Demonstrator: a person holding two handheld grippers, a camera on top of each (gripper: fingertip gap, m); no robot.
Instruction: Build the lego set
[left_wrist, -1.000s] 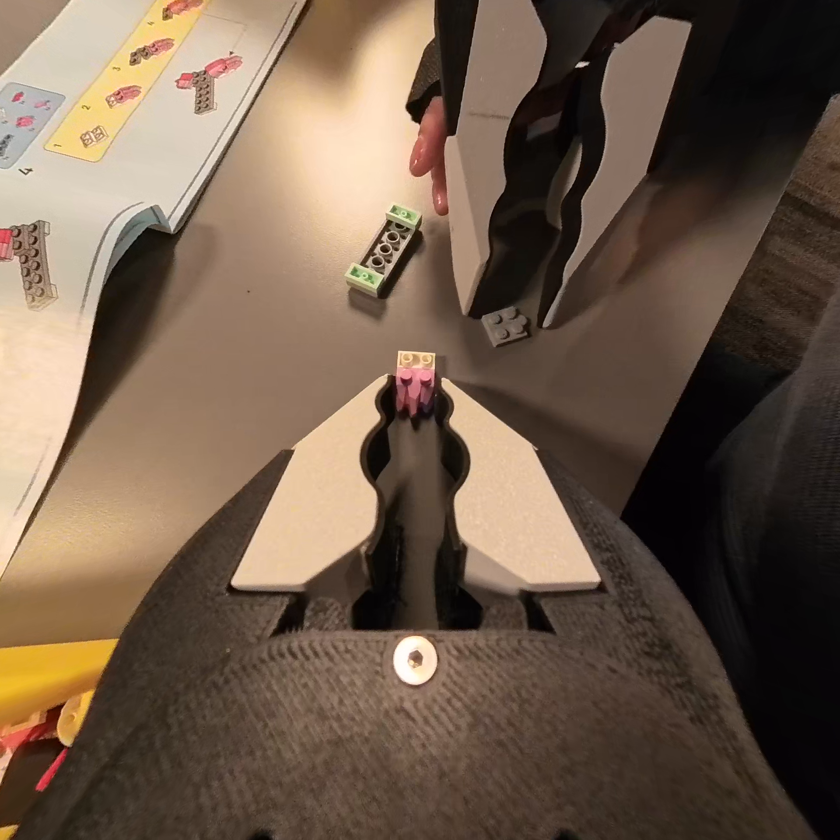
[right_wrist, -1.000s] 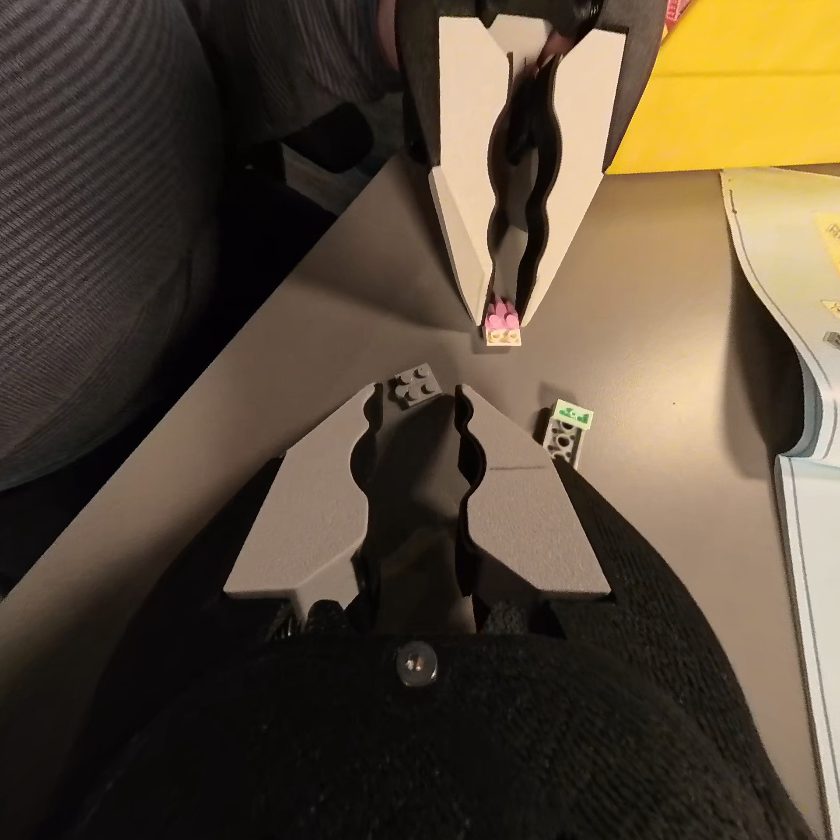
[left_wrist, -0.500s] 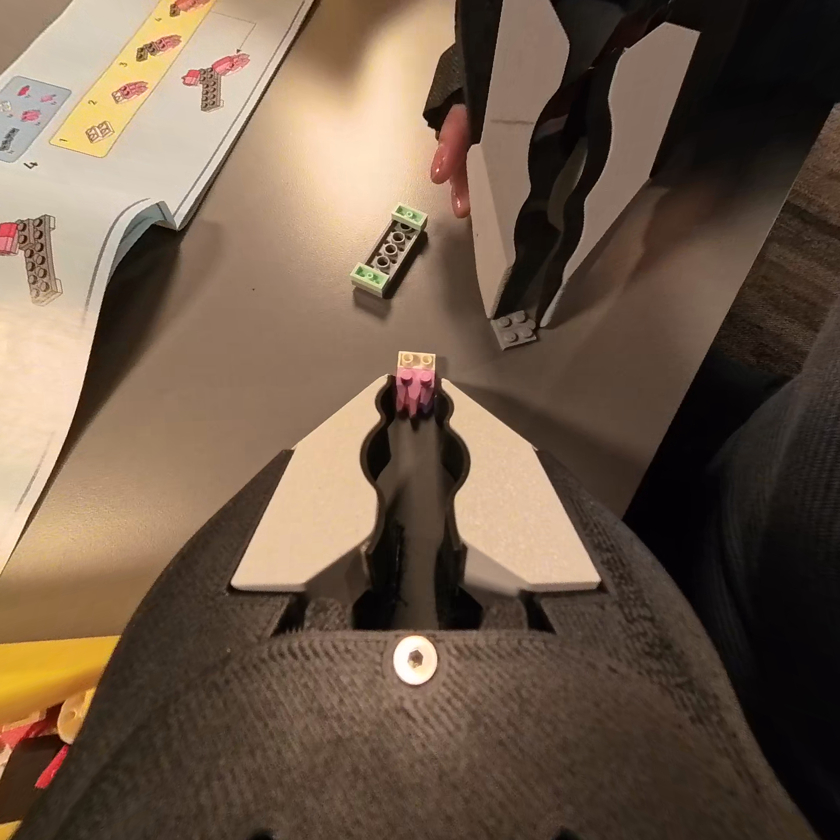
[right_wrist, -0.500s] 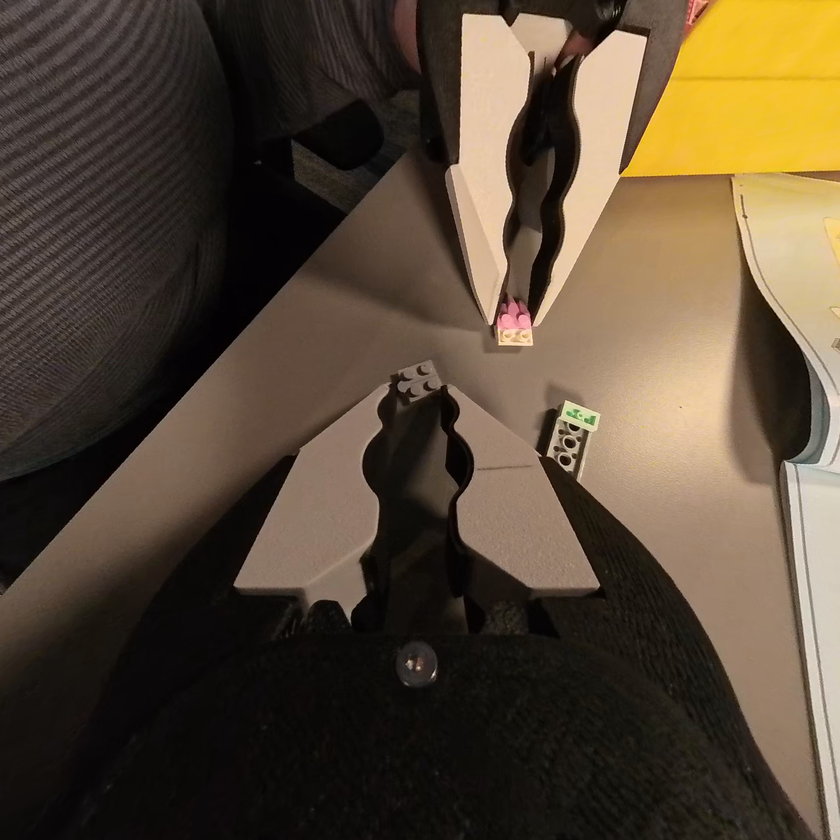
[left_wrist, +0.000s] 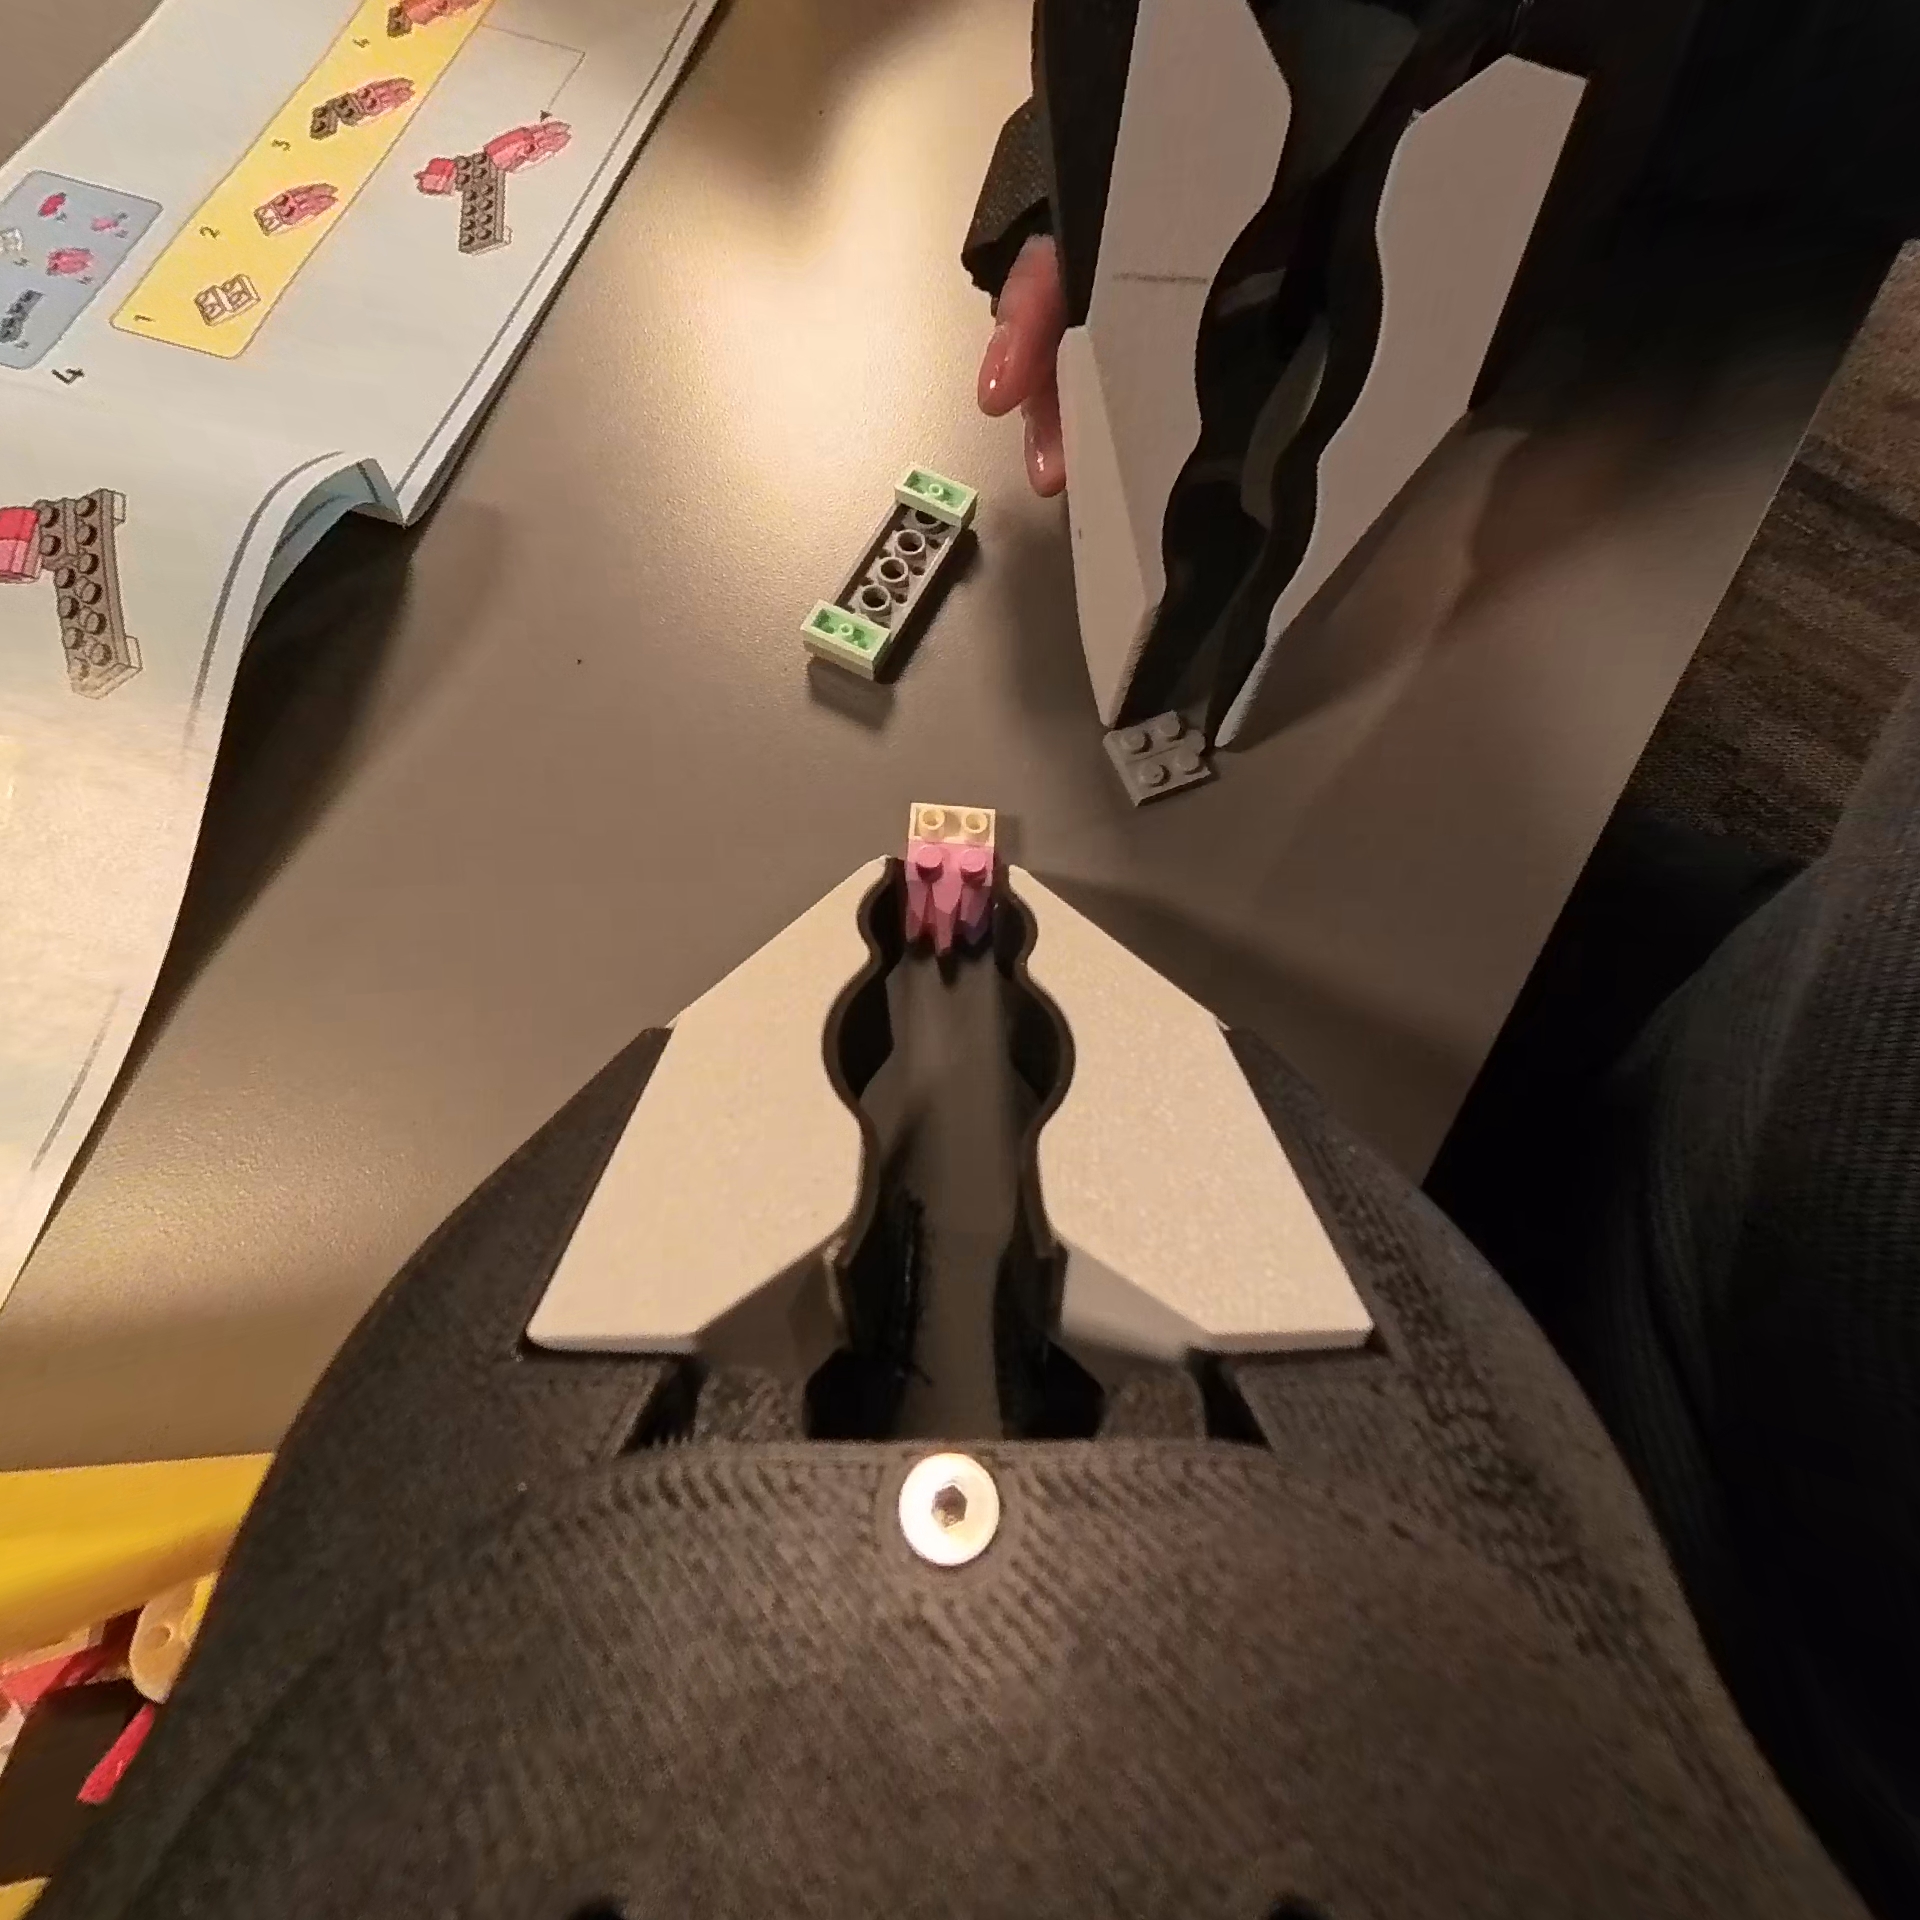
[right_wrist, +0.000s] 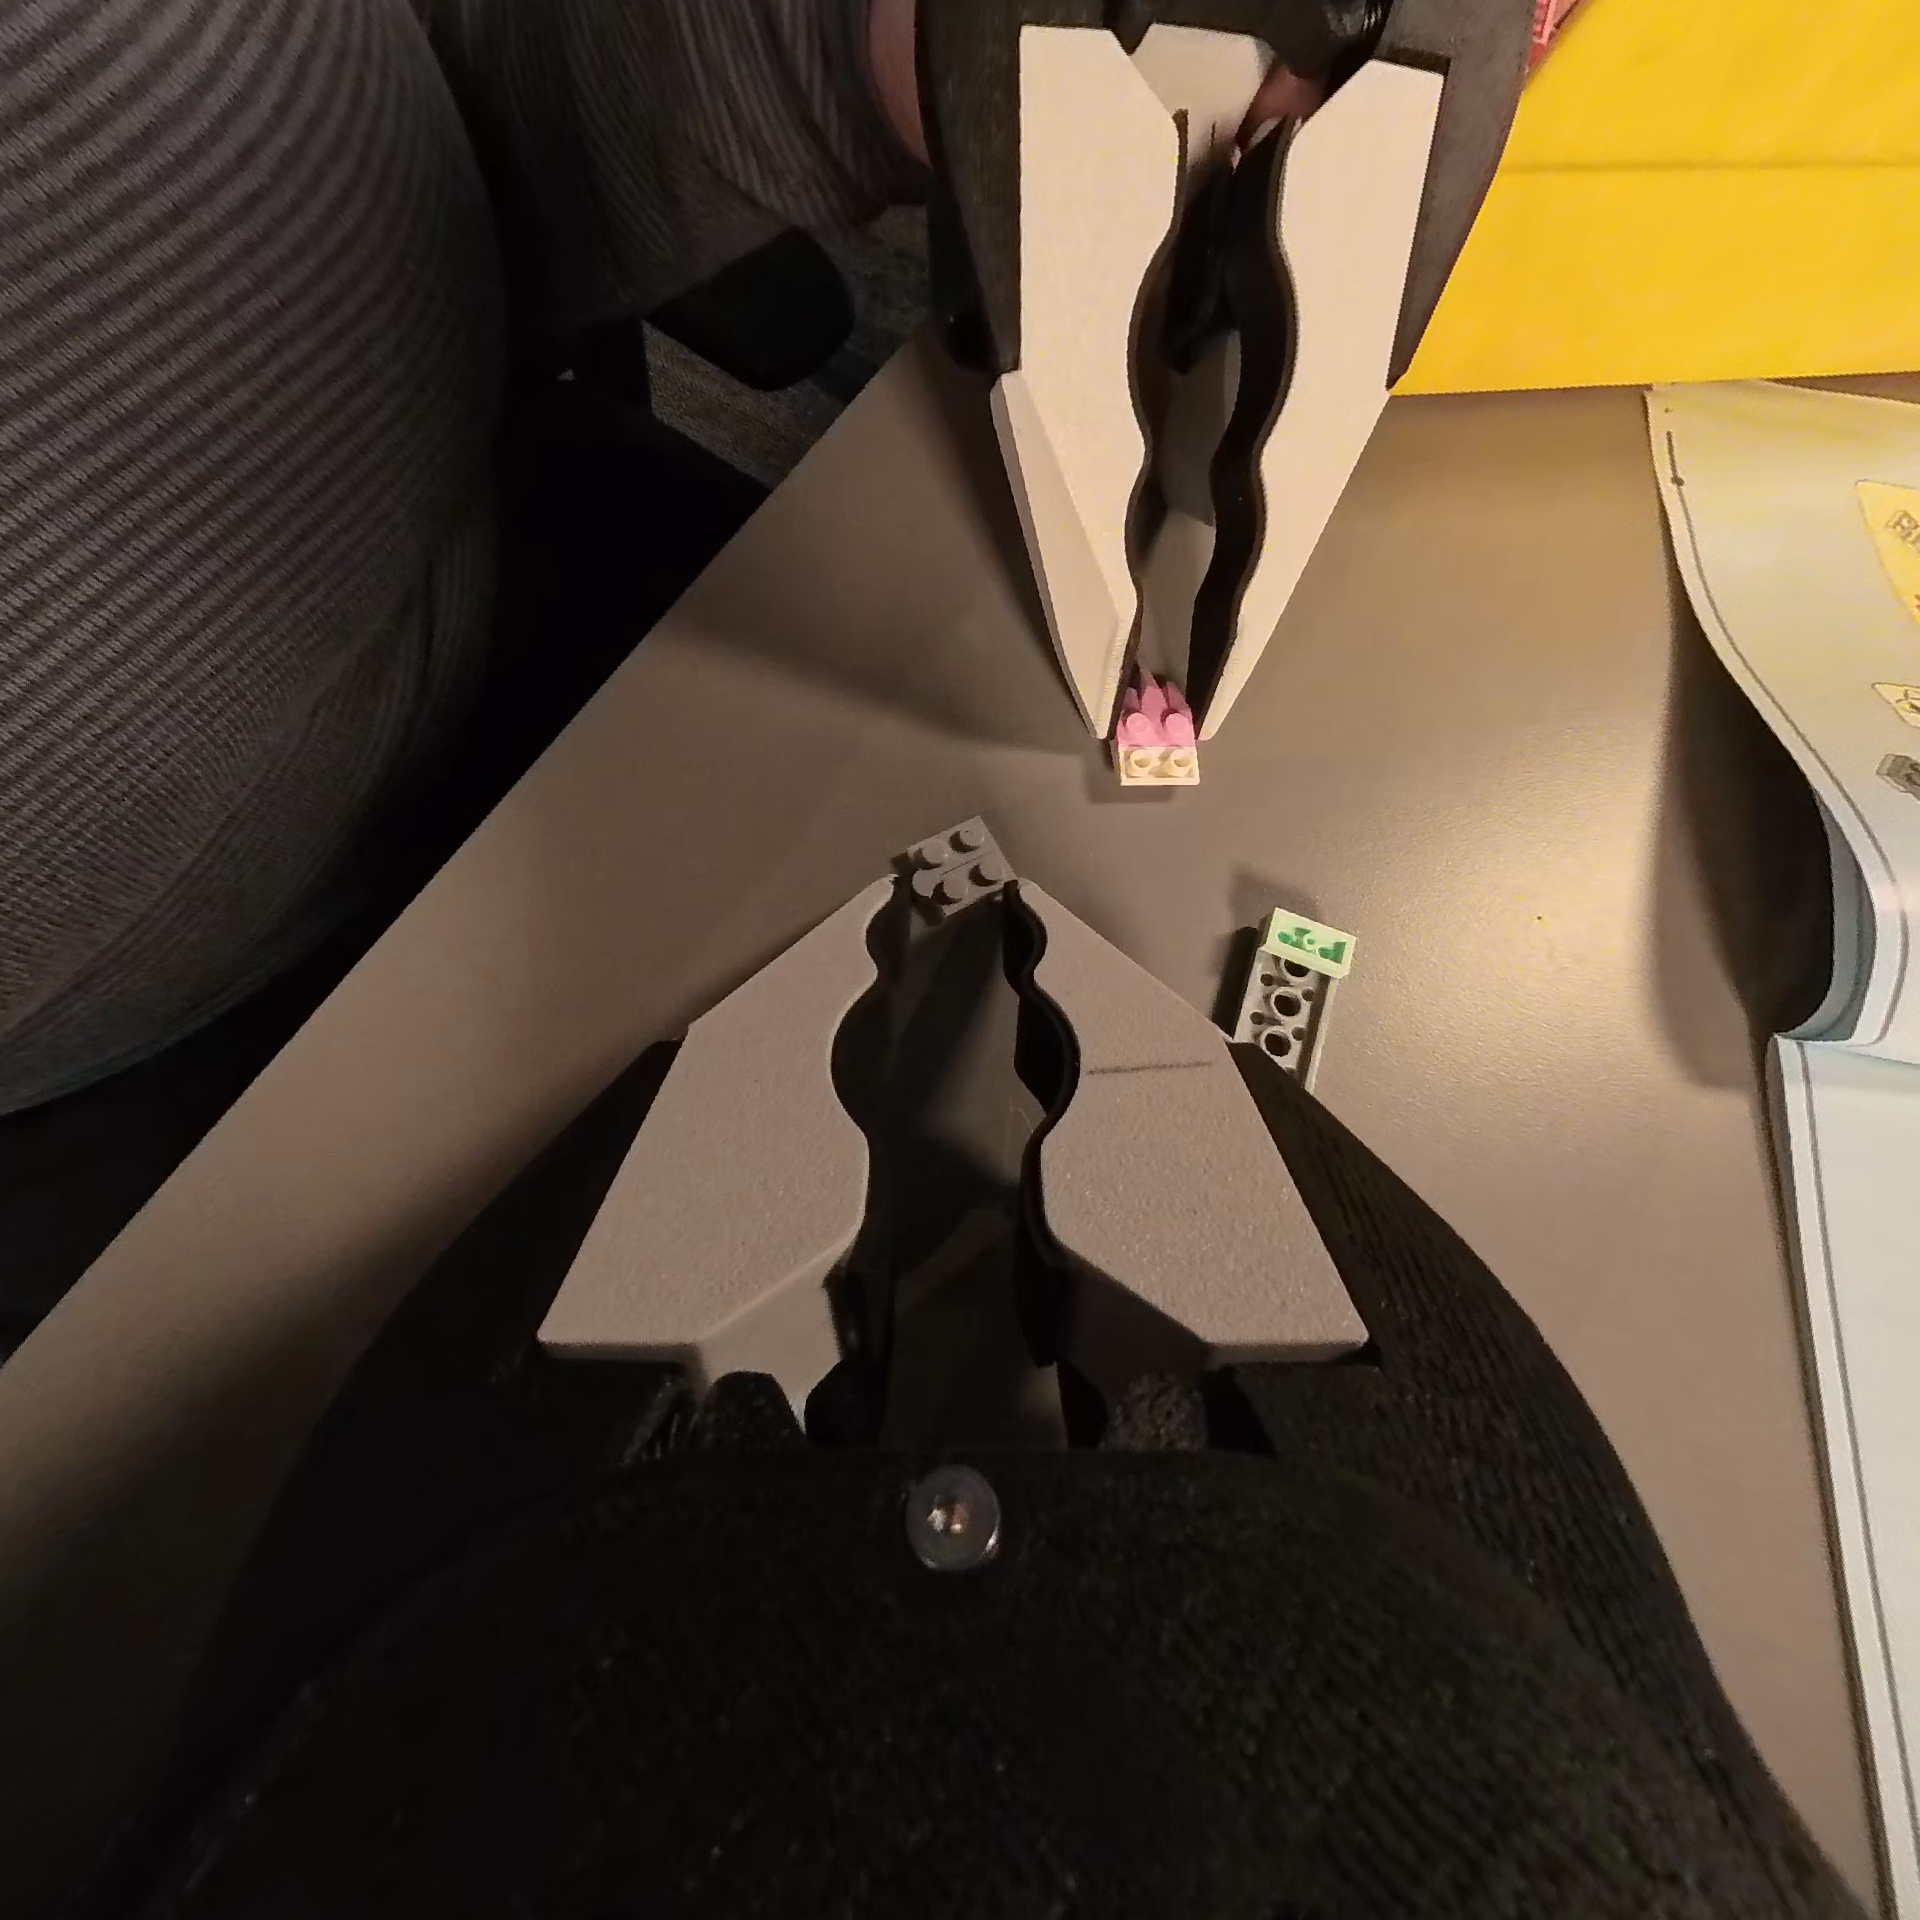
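1. Left gripper pinches a pink brick stacked on a cream plate, low over the table.
2. Right gripper pinches a grey plate by its near edge, at the table's edge.
3. Between them and the open booklet lies a grey beam with green ends, underside up.
4. Behind is a yellow box.

right hand-held gripper narrowed, now pinching grey plate

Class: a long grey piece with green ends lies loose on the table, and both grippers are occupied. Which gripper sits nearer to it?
Right gripper, probably: the long grey piece lies just beside its finger, while the left gripper is farther away.
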